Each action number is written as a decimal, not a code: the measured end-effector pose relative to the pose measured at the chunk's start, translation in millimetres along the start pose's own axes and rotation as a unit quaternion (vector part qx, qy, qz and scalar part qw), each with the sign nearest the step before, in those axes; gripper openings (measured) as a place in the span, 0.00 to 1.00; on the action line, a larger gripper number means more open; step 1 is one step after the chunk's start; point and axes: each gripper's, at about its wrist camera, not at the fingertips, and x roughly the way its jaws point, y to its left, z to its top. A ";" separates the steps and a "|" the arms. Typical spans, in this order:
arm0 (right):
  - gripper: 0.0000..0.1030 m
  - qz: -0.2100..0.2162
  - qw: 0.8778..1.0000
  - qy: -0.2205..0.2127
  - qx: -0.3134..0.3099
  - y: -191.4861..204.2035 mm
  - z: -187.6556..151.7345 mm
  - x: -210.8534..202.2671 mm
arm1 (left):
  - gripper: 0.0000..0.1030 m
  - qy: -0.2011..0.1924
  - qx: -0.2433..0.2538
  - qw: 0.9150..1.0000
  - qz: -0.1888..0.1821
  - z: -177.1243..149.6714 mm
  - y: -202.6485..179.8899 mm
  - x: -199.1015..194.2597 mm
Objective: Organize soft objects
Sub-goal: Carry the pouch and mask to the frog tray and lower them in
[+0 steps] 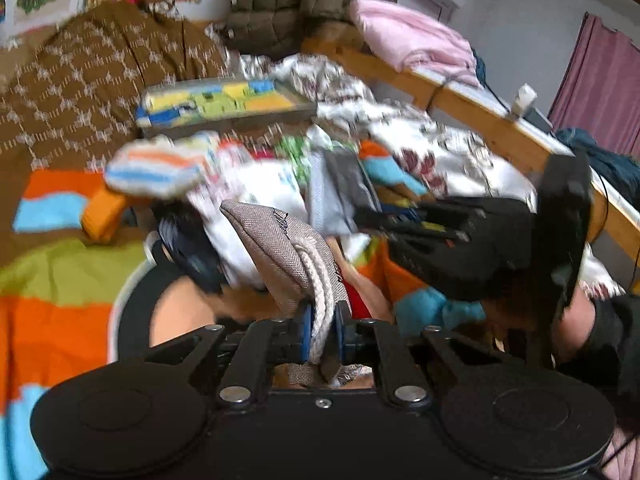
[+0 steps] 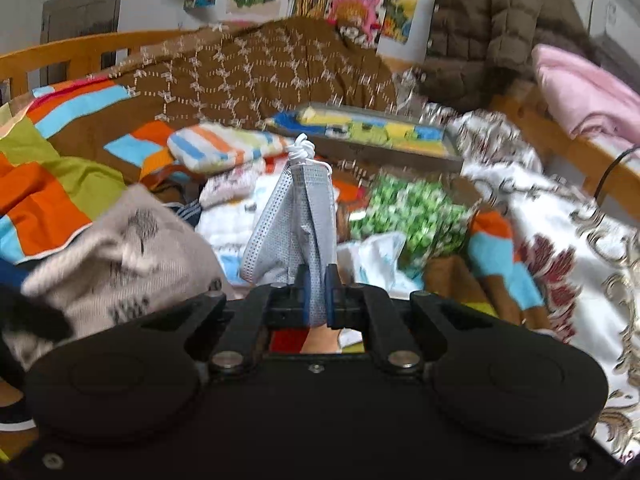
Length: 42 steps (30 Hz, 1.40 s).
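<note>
My left gripper (image 1: 322,330) is shut on a grey woven drawstring pouch (image 1: 280,248), clamping its white cord, and holds it above the bed. The pouch also shows at the left in the right wrist view (image 2: 120,248). My right gripper (image 2: 316,296) is shut on a grey face mask (image 2: 292,232) that stands up between the fingers, its white ear loop bunched on top. The right gripper's black body (image 1: 480,248) shows at the right in the left wrist view. A pile of soft items lies ahead: a striped folded cloth (image 2: 228,148), white cloths (image 2: 236,216) and a green patterned piece (image 2: 412,208).
A shallow tray (image 2: 372,132) with yellow, blue and green sponges sits behind the pile. A brown quilt (image 2: 260,76) and a white floral blanket (image 2: 560,240) cover the bed. The wooden bed rail (image 1: 500,120) carries a pink blanket (image 1: 412,36). A dark padded jacket (image 2: 492,20) hangs on the wall.
</note>
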 end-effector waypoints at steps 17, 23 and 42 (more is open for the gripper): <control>0.02 0.021 0.995 -0.077 0.065 -37.7 91.9 17.3 | 0.12 -0.019 0.035 0.999 0.022 171.5 48.5 9.3; 0.02 0.023 0.995 -0.079 0.058 -59.3 138.0 79.8 | 0.12 -0.069 0.003 0.996 0.060 212.1 98.1 54.2; 0.02 0.014 0.994 0.004 0.107 -82.8 201.9 298.4 | 0.12 -0.128 -0.092 0.985 0.072 288.8 215.6 230.8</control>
